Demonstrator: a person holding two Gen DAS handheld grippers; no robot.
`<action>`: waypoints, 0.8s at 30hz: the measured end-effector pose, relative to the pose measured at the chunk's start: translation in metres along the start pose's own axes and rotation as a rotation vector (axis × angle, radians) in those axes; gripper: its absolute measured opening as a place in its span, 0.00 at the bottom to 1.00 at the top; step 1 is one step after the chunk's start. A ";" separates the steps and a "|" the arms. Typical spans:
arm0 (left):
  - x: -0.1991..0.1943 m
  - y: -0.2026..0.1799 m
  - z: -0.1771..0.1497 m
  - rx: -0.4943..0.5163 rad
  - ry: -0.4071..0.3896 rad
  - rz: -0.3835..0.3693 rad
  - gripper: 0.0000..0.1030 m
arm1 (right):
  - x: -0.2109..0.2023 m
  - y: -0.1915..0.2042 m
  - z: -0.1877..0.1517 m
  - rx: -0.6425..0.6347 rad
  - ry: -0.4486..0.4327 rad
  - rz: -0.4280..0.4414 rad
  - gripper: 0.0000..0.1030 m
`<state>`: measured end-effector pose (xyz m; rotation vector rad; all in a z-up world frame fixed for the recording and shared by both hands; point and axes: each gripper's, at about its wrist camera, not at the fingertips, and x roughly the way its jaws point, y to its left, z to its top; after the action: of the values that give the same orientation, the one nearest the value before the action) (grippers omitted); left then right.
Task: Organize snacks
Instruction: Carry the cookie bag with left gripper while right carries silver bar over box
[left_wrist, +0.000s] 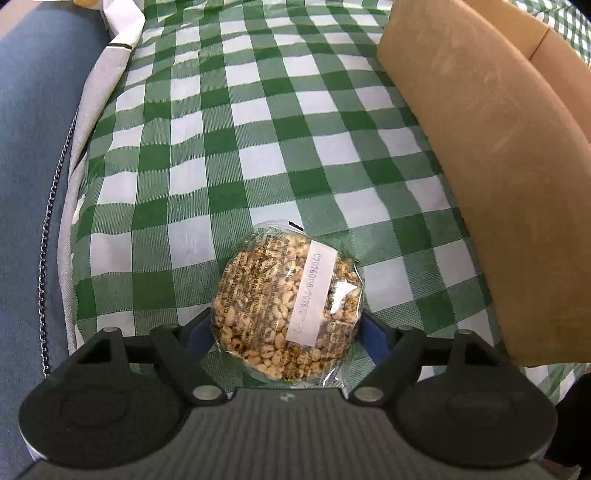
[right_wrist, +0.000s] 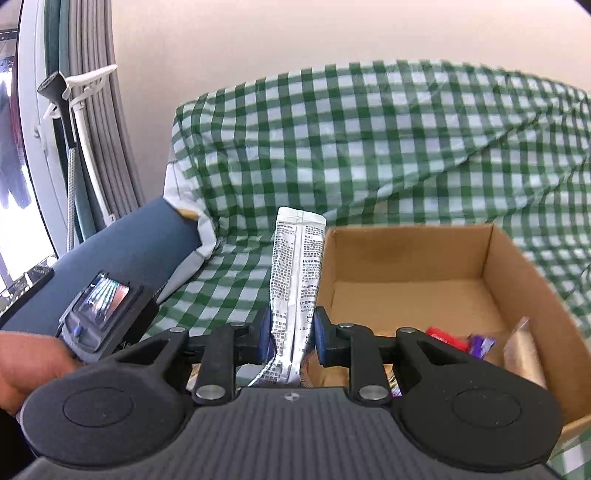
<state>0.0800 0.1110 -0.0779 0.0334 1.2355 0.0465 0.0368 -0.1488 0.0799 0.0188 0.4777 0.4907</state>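
Note:
My left gripper (left_wrist: 286, 328) is shut on a round puffed-grain cake (left_wrist: 286, 302) in clear wrap with a white date label, held just above the green checked cloth (left_wrist: 229, 147). The cardboard box (left_wrist: 491, 177) stands to its right. My right gripper (right_wrist: 290, 334) is shut on a silver printed stick packet (right_wrist: 295, 280), held upright beside the left wall of the open cardboard box (right_wrist: 517, 280). Inside the box lie a red wrapper (right_wrist: 445, 338), a purple wrapper (right_wrist: 480, 345) and a clear bag (right_wrist: 522, 350).
The checked cloth covers a sofa seat and backrest (right_wrist: 369, 140). A blue sofa arm (left_wrist: 33, 147) lies left. The person's hand holding the left gripper (right_wrist: 99, 314) shows at the left. Curtains and a window (right_wrist: 22, 147) stand far left.

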 end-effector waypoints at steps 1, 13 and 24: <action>-0.003 0.000 0.000 0.001 -0.010 0.003 0.81 | -0.006 -0.002 0.003 0.006 -0.015 -0.003 0.24; -0.087 0.008 -0.005 -0.090 -0.336 -0.025 0.81 | -0.034 -0.071 -0.004 0.049 -0.095 -0.138 0.24; -0.138 -0.040 0.001 -0.056 -0.671 -0.096 0.81 | -0.027 -0.079 -0.013 0.134 -0.098 -0.232 0.24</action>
<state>0.0368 0.0639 0.0503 -0.0562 0.5633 -0.0139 0.0460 -0.2320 0.0701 0.1143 0.4096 0.2282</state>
